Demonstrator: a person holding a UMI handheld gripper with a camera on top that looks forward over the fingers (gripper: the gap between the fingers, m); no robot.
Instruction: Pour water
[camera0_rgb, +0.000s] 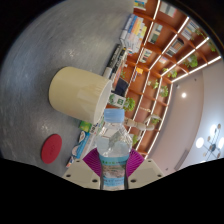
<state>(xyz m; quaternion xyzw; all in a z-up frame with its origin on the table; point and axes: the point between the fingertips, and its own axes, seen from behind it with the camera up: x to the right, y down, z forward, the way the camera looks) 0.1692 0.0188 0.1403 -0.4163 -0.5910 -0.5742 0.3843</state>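
**Bottle gripped and tilted beside a cream cup**

The gripper (113, 165) is clenched on a clear plastic water bottle (115, 150), its two fingers pressing the bottle's sides, with the purple pads (93, 160) showing at either side of the ribbed body. The bottle carries a blue-and-white label low down and a pale blue cap (116, 116) on its top. It points away from the gripper, with the cap near the lower rim of a cream cup (80, 92).

The cup is a plain, smooth, matte cylinder standing on the grey worktop (50, 50), just beyond and slightly to one side of the bottle's cap. The worktop is a flat, dull grey surface with a faint sheen. A small red round disc (53, 148) lies on it beside the gripper, apart from the cup.

The whole view is rolled to one side. Past the worktop stand orange-framed shelves (165, 55) with white panels, stocked with boxes and small green plants. A pale ceiling with round lights (200, 142) shows beyond them.
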